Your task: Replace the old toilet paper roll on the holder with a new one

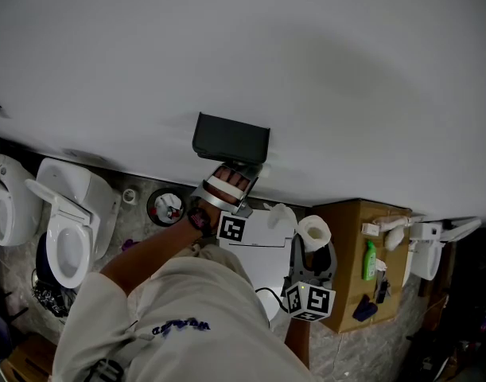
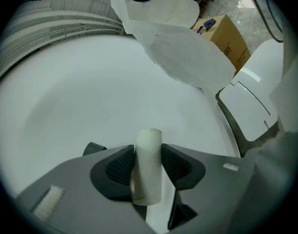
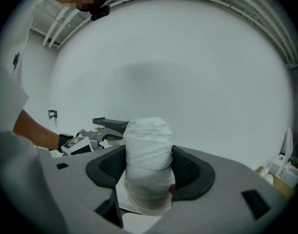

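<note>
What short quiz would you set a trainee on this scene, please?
1. True or false: the left claw is shut on a bare tube.
2. What does the right claw hold? A. a full roll B. a brush C. nothing
3. Fill in: the black holder is fixed to the ___.
Key: 1 true; 2 A; 3 wall.
</note>
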{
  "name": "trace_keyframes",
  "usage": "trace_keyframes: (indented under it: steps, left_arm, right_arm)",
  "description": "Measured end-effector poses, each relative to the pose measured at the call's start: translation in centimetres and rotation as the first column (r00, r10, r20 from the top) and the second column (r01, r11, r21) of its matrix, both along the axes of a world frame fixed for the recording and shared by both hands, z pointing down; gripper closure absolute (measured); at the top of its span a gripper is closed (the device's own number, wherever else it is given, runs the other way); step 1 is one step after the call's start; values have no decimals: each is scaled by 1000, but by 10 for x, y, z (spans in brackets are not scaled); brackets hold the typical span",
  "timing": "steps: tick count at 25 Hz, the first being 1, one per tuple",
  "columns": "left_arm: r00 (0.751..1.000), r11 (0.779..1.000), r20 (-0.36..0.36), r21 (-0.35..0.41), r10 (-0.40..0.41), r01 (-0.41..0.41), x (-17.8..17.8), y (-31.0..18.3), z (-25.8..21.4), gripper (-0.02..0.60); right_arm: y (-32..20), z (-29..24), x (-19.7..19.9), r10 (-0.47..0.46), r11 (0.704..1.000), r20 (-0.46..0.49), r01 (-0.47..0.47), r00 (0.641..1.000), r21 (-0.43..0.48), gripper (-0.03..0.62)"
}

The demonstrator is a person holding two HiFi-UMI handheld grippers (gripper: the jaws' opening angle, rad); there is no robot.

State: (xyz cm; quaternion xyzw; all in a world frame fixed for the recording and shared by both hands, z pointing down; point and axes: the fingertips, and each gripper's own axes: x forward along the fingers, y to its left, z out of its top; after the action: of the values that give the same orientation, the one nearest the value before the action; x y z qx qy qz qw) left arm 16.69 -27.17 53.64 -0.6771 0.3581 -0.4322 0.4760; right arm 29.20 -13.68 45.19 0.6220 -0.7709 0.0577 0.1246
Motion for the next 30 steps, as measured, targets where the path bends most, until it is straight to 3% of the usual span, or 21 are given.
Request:
trace_keyframes:
  steps: [21, 30]
  left_arm:
    - [999, 999, -3, 7, 50, -50, 17, 4, 4, 400]
    - [996, 997, -44, 10, 77, -77, 41, 7, -5, 400]
  right_arm:
    - [-1, 2, 2, 29, 1000, 5, -29, 1000, 3, 310]
    - [-8, -2, 8, 35, 999, -4, -35, 999, 2, 310]
